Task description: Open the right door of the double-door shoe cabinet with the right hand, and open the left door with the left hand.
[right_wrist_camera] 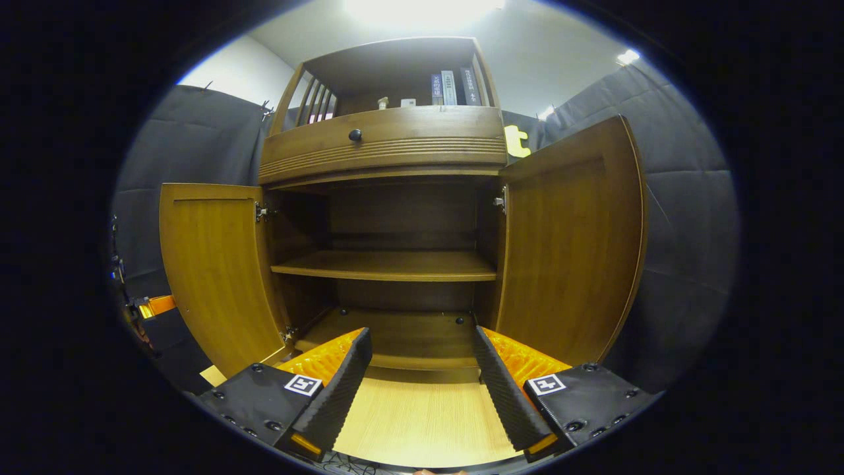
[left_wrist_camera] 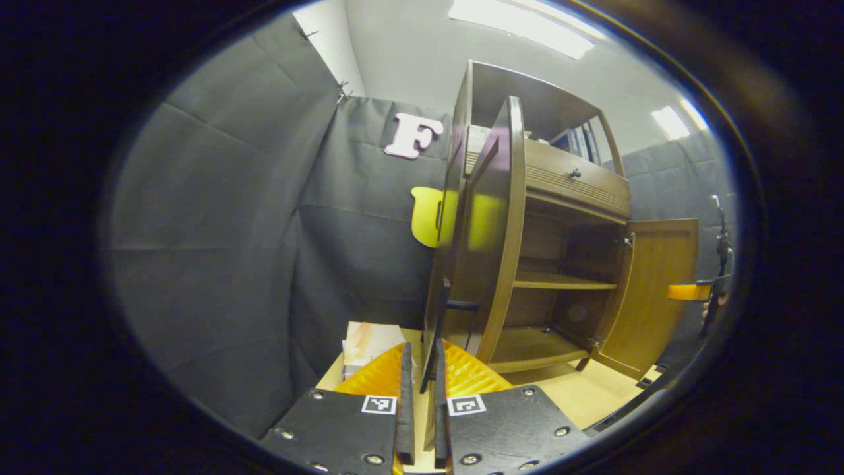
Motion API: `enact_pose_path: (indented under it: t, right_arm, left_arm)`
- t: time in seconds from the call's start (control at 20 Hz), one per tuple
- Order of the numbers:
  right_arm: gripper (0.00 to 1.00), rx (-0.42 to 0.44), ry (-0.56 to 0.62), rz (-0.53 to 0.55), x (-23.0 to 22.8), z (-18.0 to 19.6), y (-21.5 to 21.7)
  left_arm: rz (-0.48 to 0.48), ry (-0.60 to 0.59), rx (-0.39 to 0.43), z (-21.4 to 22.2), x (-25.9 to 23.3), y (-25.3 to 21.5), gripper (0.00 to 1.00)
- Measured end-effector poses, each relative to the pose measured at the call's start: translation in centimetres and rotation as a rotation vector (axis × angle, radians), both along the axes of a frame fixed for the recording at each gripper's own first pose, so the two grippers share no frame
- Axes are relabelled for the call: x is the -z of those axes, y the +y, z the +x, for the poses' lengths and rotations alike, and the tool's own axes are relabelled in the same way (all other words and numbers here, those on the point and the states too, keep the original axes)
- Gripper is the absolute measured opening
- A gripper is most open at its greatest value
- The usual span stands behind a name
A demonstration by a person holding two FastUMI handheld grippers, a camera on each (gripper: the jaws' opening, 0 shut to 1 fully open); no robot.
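Shoe cabinet [right_wrist_camera: 386, 264]: right door [right_wrist_camera: 573, 244] and left door [right_wrist_camera: 217, 270] swung wide. Left gripper [left_wrist_camera: 422, 389] nearly closed on left door's edge; right gripper [right_wrist_camera: 422, 389] spread, empty (task judged essentially done).

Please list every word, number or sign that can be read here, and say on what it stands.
Book spines at the top of the cabinet: printed, but too small to read.
Square markers on the right gripper: black-and-white patterns, no words.
Nothing else carries readable text.
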State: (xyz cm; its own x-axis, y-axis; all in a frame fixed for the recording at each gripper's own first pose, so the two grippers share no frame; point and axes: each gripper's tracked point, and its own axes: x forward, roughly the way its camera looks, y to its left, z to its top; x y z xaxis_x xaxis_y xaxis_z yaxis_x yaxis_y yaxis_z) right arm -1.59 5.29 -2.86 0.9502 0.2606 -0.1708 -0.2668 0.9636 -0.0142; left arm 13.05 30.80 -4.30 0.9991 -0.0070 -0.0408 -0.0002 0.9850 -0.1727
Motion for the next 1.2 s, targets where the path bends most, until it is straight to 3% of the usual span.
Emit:
enact_pose_path:
  t: [0.35,0.45,0.8,1.0,1.15,1.2]
  right_arm:
    - [0.98,-0.053,-0.014,0.004,-1.3,0.0,-2.1]
    - [0.94,-0.059,-0.022,0.008,-1.7,-0.1,-2.6]
    - [0.94,-0.066,-0.016,0.061,-2.1,-1.5,-3.9]
    - [0.92,-0.07,-0.021,0.07,-2.4,-2.0,-4.5]
    - [0.92,-0.082,-0.03,0.046,-2.4,-2.5,-4.7]
    - [0.96,-0.08,-0.032,0.026,-2.3,-2.6,-5.0]
  left_arm:
    - [0.013,-0.062,-0.158,-5.5,-7.5,-2.1,0.13]
    - [0.009,-0.083,-0.181,-6.3,-9.3,-3.5,0.19]
    - [0.1,-0.092,-0.185,-6.4,-11.5,-10.5,1.0]
    - [0.064,-0.086,-0.169,-5.4,-11.2,-15.0,1.0]
    - [0.023,-0.008,-0.109,-5.0,-8.3,-19.0,1.0]
    - [0.037,0.003,-0.113,-5.0,-7.9,-19.3,1.0]
